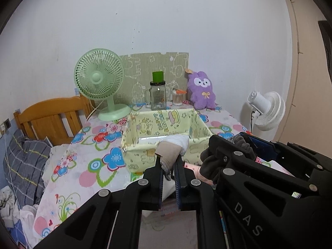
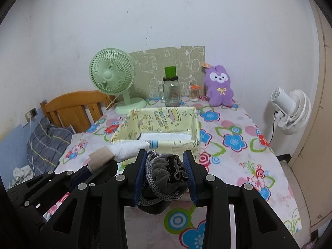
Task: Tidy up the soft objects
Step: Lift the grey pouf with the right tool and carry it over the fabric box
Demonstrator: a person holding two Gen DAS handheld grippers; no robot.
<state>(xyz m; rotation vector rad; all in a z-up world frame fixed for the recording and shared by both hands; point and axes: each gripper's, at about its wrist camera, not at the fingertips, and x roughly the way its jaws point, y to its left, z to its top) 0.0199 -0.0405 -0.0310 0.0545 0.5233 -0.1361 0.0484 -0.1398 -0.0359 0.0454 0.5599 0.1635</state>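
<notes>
My left gripper (image 1: 168, 167) is shut on a rolled beige and white sock (image 1: 173, 147), held over the near edge of the yellow cartoon-print fabric box (image 1: 145, 145). The sock also shows in the right wrist view (image 2: 124, 150), reaching toward the box (image 2: 186, 145). My right gripper (image 2: 166, 170) is shut on a bunched dark grey sock (image 2: 166, 174) with a knitted cuff, just short of the box's near wall. In the left wrist view the right gripper (image 1: 238, 143) and its grey sock (image 1: 209, 161) sit right of the left one.
A green desk fan (image 1: 99, 83), a glass jar with a green lid (image 1: 158, 95), a cotton-swab cup (image 1: 178, 97) and a purple plush bunny (image 1: 202, 90) stand behind the box on the flowered cloth. A white fan (image 1: 267, 110) is at the right, a wooden headboard (image 1: 51, 112) at the left.
</notes>
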